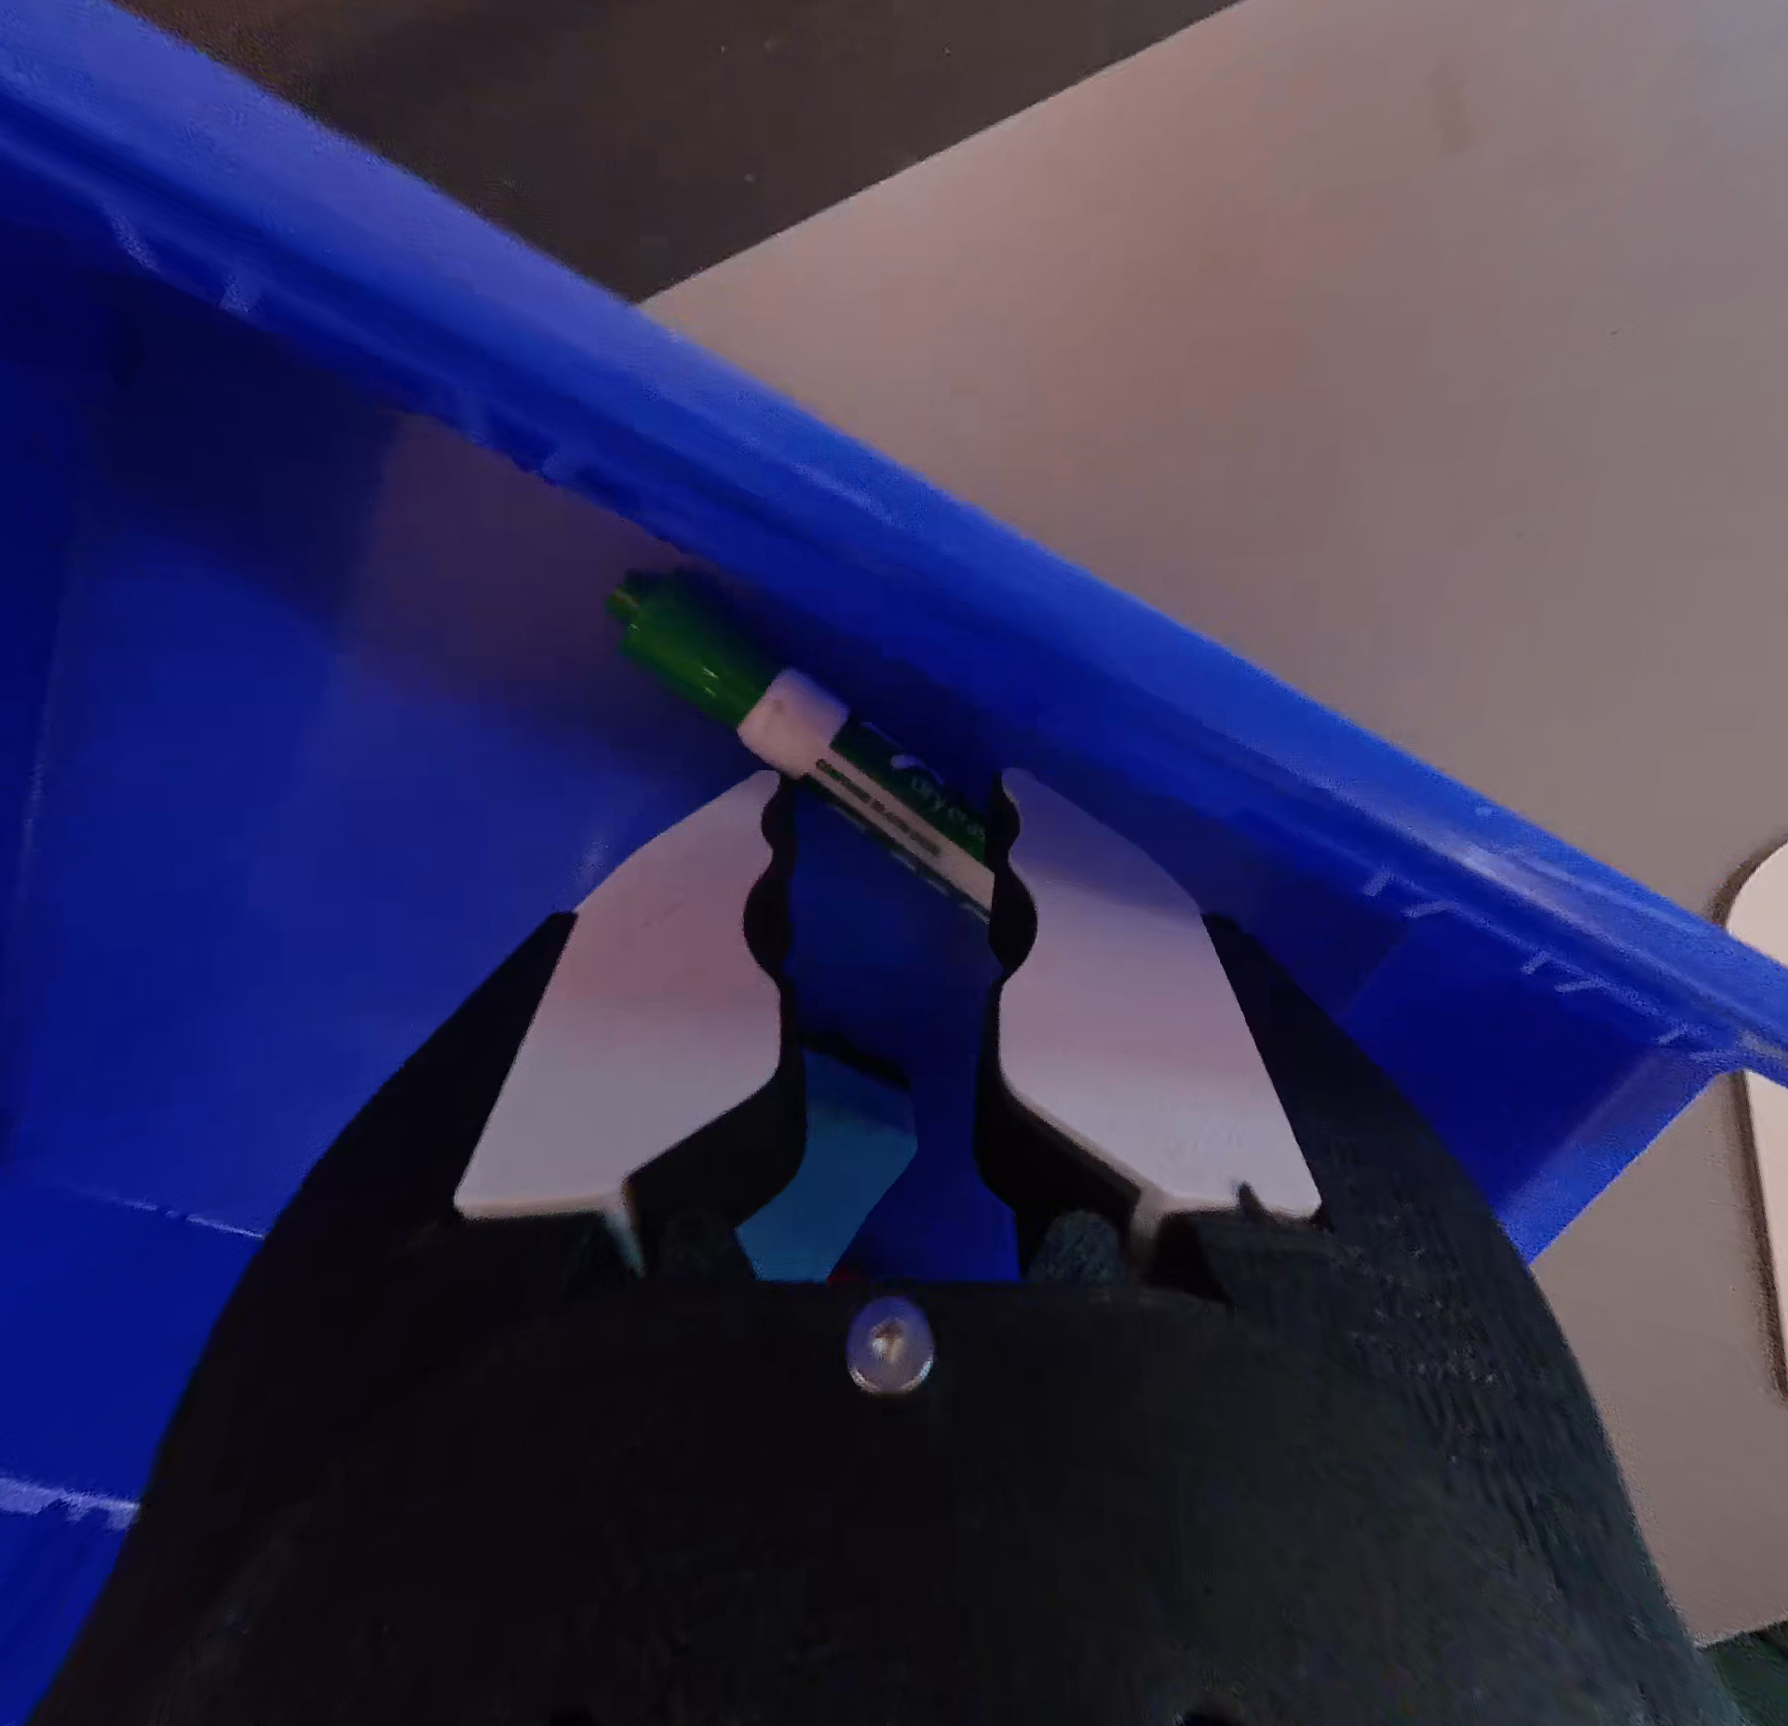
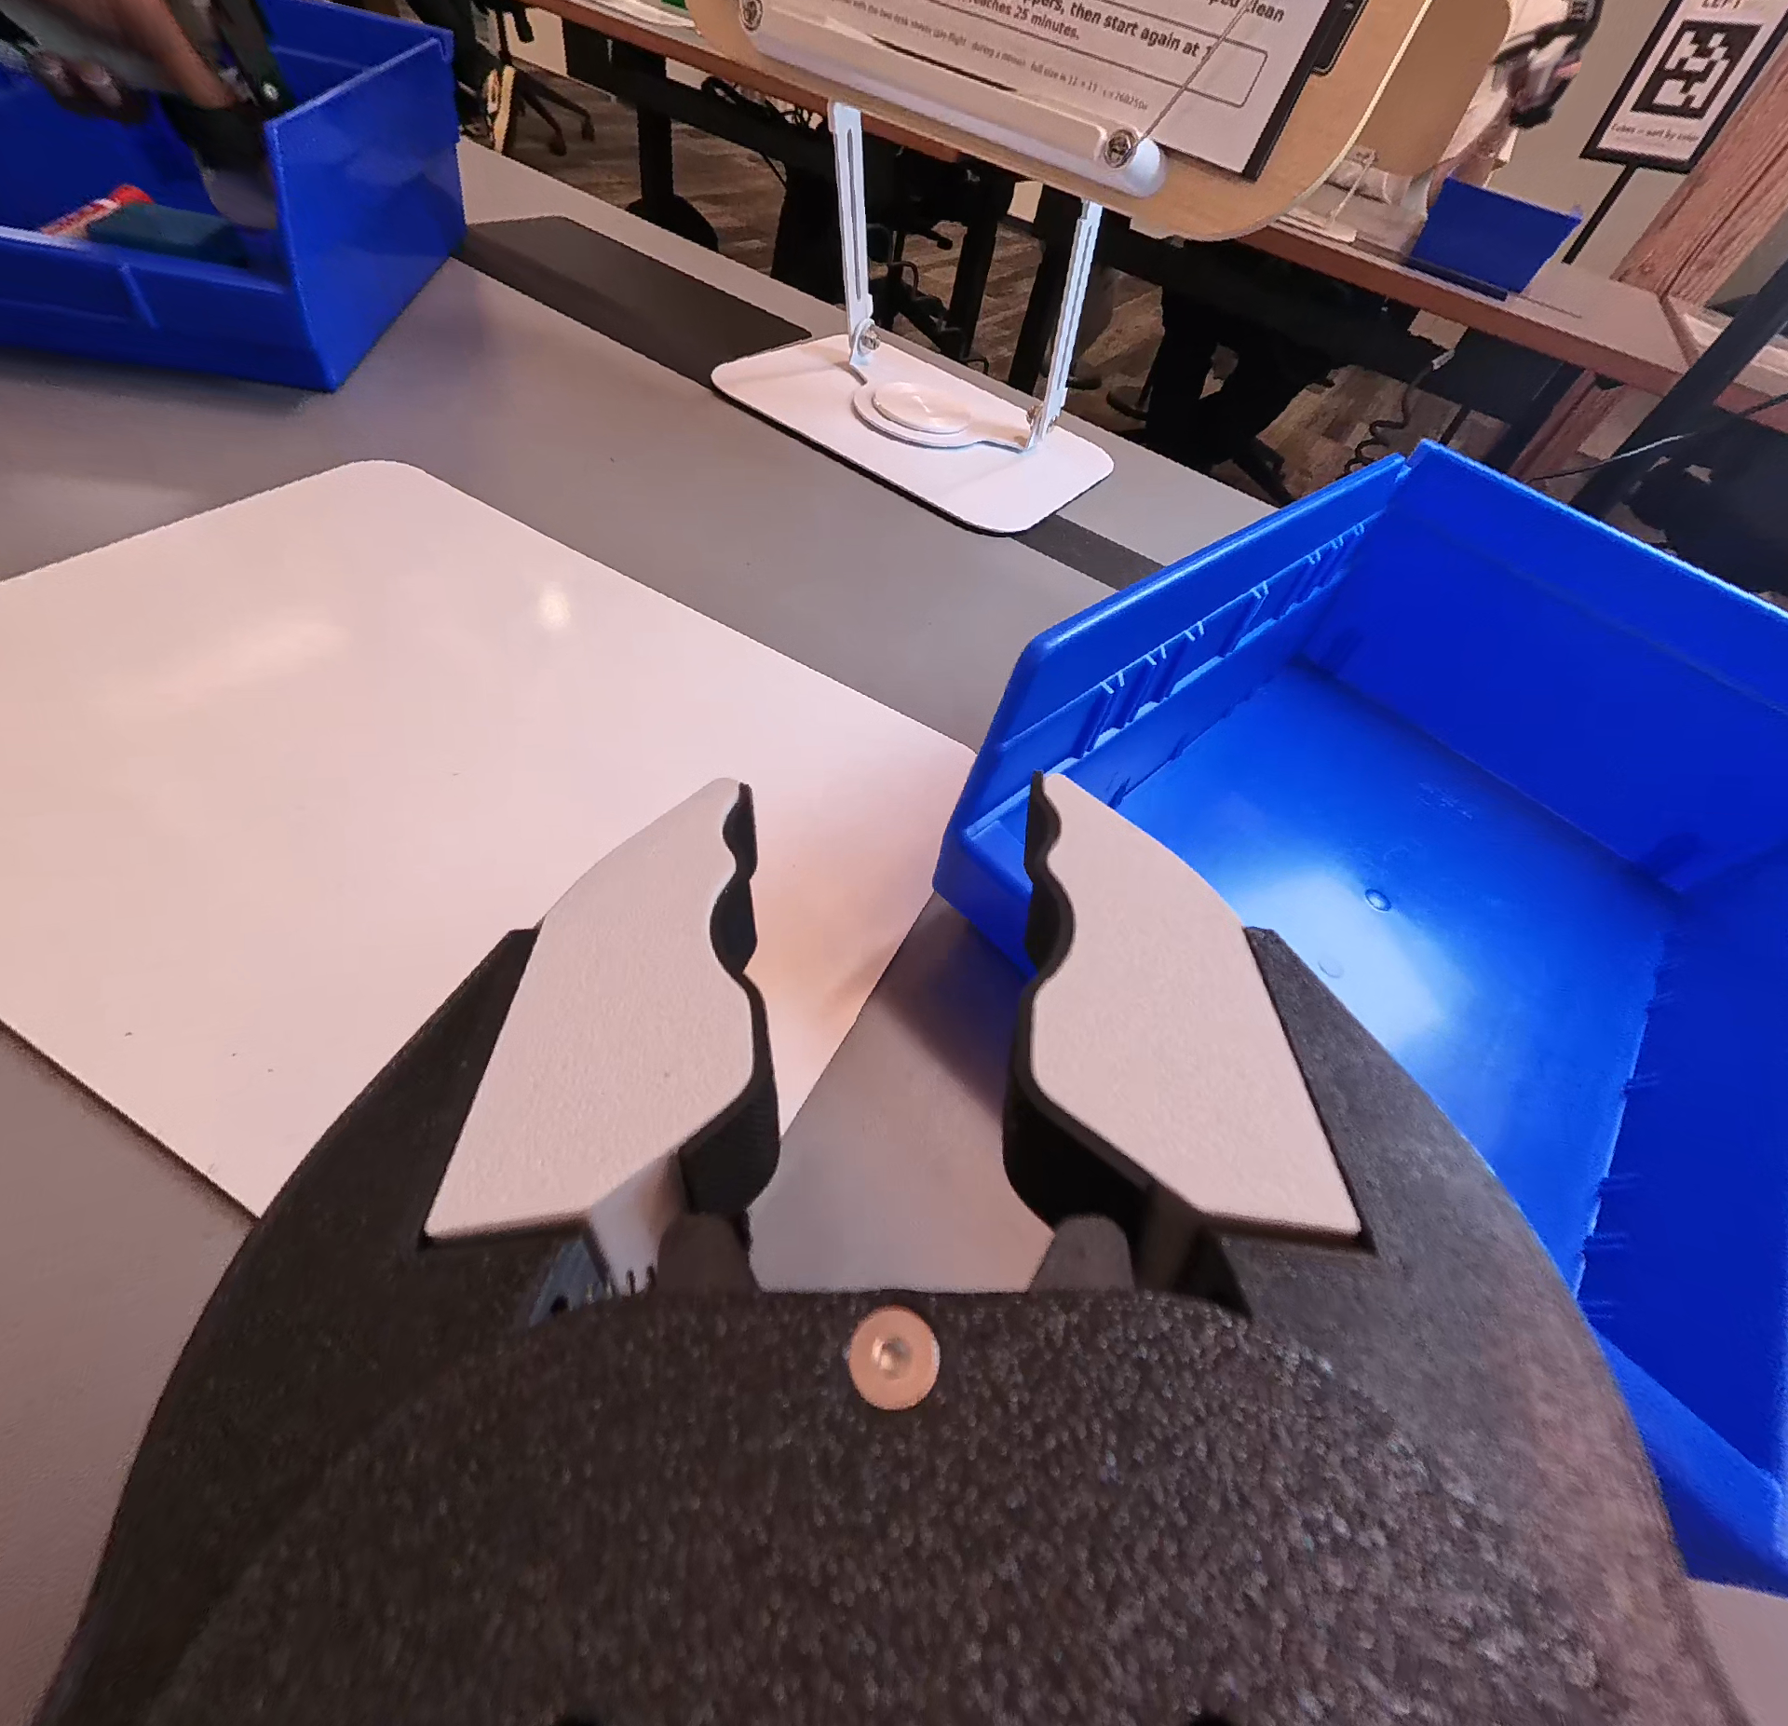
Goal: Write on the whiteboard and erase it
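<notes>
My left tongs [image 1: 890, 867] reach down into the blue bin [image 1: 290, 809] on my left, their scalloped black pads set either side of a green dry-erase marker [image 1: 803, 741]. The barrel crosses the gap between the tips, its right end hidden behind the pad at 3 o'clock, and I cannot tell whether the pads are pinching it yet or only bracketing it. The marker lies pressed into the corner under the bin's rim, green cap pointing to 10 o'clock, with a white collar and printed sleeve behind it. As I judge it, this is the pick-up that comes before any writing. The next move calls for a firm squeeze on a slick round barrel, then a lift clear of the overhanging rim without snagging.

My right tongs [image 2: 890, 905] hang spread and empty, with pale flat plates over wavy dark rubber and a pebbled black body behind. They hover above the near right corner of the whiteboard [image 2: 387, 760], a thin glossy sheet with rounded corners that lies bare on the grey counter [image 2: 581, 441]. At 3 o'clock sits a second blue bin [image 2: 1355, 857], ribbed hard plastic with nothing visible inside. At 12 o'clock a white metal stand [image 2: 919, 421] holds up a printed sheet. At 10 o'clock the far blue bin [image 2: 358, 228] holds what looks like a dark eraser block [image 2: 164, 228].
</notes>
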Tool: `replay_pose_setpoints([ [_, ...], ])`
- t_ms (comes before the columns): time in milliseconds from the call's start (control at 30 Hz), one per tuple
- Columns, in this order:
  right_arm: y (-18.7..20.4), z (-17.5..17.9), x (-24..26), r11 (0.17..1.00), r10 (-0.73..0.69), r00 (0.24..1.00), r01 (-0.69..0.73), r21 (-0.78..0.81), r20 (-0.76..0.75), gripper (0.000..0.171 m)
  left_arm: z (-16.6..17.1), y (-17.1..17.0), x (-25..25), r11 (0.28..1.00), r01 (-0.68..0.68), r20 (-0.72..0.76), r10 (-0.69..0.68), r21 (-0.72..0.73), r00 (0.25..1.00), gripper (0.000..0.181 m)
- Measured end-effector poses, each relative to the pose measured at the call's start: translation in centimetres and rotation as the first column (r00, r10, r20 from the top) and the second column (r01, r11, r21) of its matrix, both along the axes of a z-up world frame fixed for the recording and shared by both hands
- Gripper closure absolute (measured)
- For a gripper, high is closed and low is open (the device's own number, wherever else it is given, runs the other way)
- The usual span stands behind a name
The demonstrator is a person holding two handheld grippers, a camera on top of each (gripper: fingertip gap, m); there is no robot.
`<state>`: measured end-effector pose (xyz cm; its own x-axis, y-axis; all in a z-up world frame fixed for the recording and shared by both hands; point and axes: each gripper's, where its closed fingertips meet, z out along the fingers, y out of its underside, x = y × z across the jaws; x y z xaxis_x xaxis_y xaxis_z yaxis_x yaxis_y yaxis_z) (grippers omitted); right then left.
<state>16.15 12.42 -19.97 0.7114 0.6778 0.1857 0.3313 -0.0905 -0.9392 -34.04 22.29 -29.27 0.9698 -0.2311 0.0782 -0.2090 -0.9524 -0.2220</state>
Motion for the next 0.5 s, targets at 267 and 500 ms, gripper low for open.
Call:
replay_pose_setpoints([
  [267,0.1,0.4,0.7,1.0,-0.019,1.0,0.02,0.012,-0.016,0.118,1.0,-1.4,-2.1,0.995,0.101,-0.164,-0.102,-0.013,0.981,0.159],
  [500,0.0,0.7,0.7,1.0,-0.015,1.0,0.016,0.025,-0.028,0.118,10.0,-2.0,-1.2,0.939,0.193,-0.209,-0.136,0.285,0.968,0.162],
])
